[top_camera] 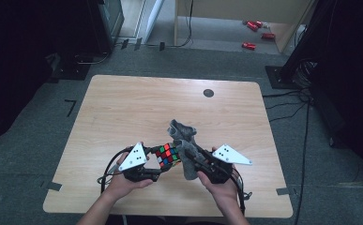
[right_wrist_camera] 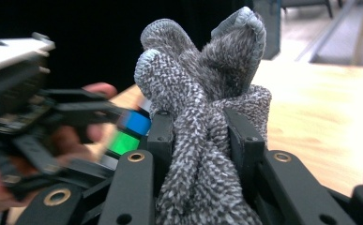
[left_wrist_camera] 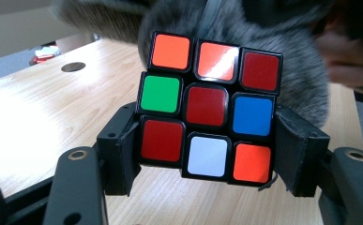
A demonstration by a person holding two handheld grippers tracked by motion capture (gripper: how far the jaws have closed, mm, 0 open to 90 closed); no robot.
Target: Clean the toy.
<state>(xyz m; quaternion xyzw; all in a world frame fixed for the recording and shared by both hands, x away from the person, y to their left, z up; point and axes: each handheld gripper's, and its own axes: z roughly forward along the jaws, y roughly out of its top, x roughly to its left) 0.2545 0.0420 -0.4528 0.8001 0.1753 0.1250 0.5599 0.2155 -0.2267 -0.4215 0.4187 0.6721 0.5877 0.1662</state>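
While my left gripper point(left_wrist_camera: 207, 154) clamps the multicoloured twisty puzzle cube point(left_wrist_camera: 209, 119) from both sides, its black jaws pressing the cube's lower row, the cube hangs just above the near middle of the pale wooden table point(top_camera: 123, 108); the face turned toward my left gripper view shows orange, orange and dark red along the top, green, dark red and blue across the middle, dark red, white and orange below; right behind the cube, touching it or very nearly so, sits the grey knitted cloth point(right_wrist_camera: 202, 122), bunched into a wad; my right gripper point(right_wrist_camera: 200, 136) is closed on that cloth, its two jaws squeezing the wad between them, with loose folds standing up above the jaw tips; in the high view the cube point(top_camera: 168, 155) and the cloth point(top_camera: 185, 150) meet between my two hands, left gripper point(top_camera: 156, 165) and right gripper point(top_camera: 192, 161) angled toward each other; farther out on the table lies a small dark round hole point(top_camera: 208, 93); beyond the far edge, red cans point(top_camera: 256, 33) lie on the floor.
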